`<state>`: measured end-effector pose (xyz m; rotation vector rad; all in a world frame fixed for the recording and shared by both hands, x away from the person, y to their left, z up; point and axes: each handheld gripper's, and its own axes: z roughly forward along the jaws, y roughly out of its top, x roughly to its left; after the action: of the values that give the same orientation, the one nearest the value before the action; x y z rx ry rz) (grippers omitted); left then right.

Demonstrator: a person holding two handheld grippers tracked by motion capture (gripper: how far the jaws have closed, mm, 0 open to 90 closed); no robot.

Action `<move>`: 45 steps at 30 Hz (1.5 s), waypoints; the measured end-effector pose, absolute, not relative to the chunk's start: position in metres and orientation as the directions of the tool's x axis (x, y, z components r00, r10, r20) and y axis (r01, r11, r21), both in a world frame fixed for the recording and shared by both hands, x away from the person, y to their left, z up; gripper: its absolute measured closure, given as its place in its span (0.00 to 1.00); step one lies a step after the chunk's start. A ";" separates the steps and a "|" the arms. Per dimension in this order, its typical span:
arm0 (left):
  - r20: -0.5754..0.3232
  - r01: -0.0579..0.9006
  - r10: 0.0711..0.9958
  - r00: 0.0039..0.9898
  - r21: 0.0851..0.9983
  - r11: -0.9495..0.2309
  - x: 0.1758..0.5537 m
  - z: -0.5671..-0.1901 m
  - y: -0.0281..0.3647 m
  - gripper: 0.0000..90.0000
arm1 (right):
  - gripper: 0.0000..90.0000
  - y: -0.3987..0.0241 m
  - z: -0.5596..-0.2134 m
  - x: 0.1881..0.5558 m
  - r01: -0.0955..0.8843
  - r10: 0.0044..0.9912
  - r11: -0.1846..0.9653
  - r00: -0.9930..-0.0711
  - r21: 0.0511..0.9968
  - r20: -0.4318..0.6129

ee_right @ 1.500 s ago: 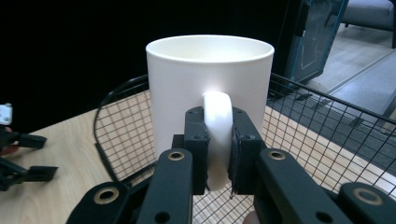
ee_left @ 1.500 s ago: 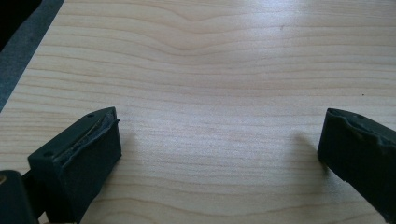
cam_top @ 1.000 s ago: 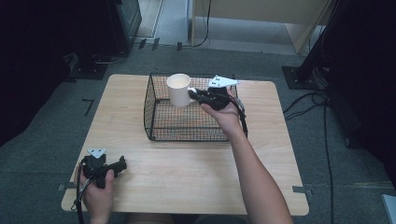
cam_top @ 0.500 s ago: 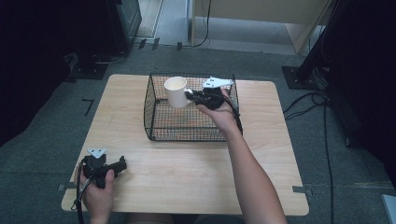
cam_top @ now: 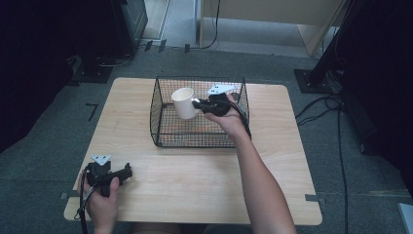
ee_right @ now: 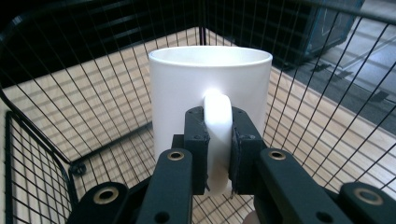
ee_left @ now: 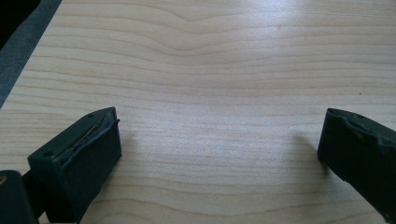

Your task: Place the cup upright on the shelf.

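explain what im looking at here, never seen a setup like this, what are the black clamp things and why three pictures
A person sits at a wooden table holding a hand-operated two-jaw gripper in each hand. One picture comes from a camera above the table; the other two come from cameras riding on the grippers, looking along their black jaws. On the table stands a black wire basket. The right gripper is shut on the handle of a white mug, held inside the basket; the right gripper view shows its jaws clamping that handle. The left gripper rests near the table's front left corner, jaws open, holding nothing.
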<state>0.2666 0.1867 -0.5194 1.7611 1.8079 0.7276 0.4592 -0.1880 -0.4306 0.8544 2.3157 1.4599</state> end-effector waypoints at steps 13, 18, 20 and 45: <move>0.007 0.726 1.000 -0.030 0.687 0.017 0.267 -0.519 0.187 0.00 | 0.90 -0.182 -0.439 0.463 0.366 0.600 0.428 -0.799 0.826 0.043; 0.009 0.727 1.000 -0.029 0.687 0.015 0.267 -0.519 0.187 0.00 | 0.89 -0.185 -0.441 0.465 0.388 0.615 0.438 -0.787 0.811 0.044; 0.009 0.727 1.000 -0.029 0.686 0.015 0.267 -0.519 0.187 0.00 | 0.89 -0.187 -0.442 0.465 0.398 0.630 0.471 -0.777 0.787 0.016; 0.008 0.727 1.000 -0.029 0.686 0.016 0.267 -0.519 0.187 0.00 | 0.73 -0.197 -0.443 0.467 0.470 0.664 0.405 -0.741 0.785 0.102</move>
<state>0.2666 0.1866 -0.5194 1.7617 1.8076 0.7264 0.4670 -0.1973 -0.4429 1.0010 2.4349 1.2483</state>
